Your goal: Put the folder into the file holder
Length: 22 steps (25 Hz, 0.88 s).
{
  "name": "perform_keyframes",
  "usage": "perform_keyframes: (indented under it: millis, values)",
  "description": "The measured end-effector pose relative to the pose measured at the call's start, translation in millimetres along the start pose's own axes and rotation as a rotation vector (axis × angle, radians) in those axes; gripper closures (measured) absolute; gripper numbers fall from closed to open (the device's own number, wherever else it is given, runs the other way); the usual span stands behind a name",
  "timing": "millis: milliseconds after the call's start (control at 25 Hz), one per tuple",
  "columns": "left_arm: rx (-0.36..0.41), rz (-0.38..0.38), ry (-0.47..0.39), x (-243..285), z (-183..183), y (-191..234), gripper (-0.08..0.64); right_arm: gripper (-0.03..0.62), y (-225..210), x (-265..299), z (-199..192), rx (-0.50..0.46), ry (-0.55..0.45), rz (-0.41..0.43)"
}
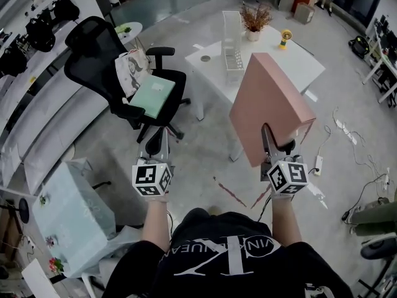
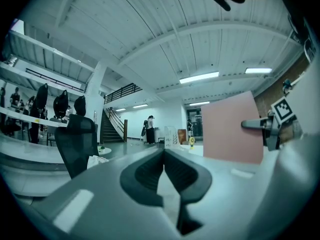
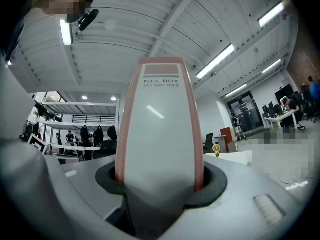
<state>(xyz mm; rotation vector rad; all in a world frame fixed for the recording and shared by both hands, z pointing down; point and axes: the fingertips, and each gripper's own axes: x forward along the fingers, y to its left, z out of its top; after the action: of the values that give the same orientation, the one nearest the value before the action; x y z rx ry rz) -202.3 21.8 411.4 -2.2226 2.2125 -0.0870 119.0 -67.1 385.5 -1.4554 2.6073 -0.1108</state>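
Observation:
A pink file-box folder (image 1: 273, 101) is held upright above the floor, with my right gripper (image 1: 276, 146) shut on its near edge. In the right gripper view the folder's grey spine (image 3: 160, 129) fills the gap between the jaws, and the pads press on both sides. A clear file holder (image 1: 232, 48) stands on the white table (image 1: 301, 64) ahead of me. My left gripper (image 1: 156, 145) is level at the left, shut with nothing in it. Its tips meet in the left gripper view (image 2: 164, 156). That view also shows the folder (image 2: 232, 129) to the right and the file holder (image 2: 171, 136) far off.
A black office chair (image 1: 111, 67) with a green folder and a bag on its seat stands left of the table. On the table are a potted plant (image 1: 254, 22) and a small yellow fan (image 1: 285, 38). A pale blue box (image 1: 71, 210) lies at the near left. Cables trail on the floor at right.

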Motion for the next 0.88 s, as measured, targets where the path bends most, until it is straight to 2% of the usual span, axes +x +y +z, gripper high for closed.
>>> perform_keyframes:
  millis: [360,880]
  values:
    - [0.015,-0.034,-0.024,27,14,-10,0.560,0.307,-12,13,11,-0.009,-0.021,0.000]
    - [-0.002,-0.064,0.037,58,-7,-24,0.560,0.307,-28,25,0,0.004,0.012,0.007]
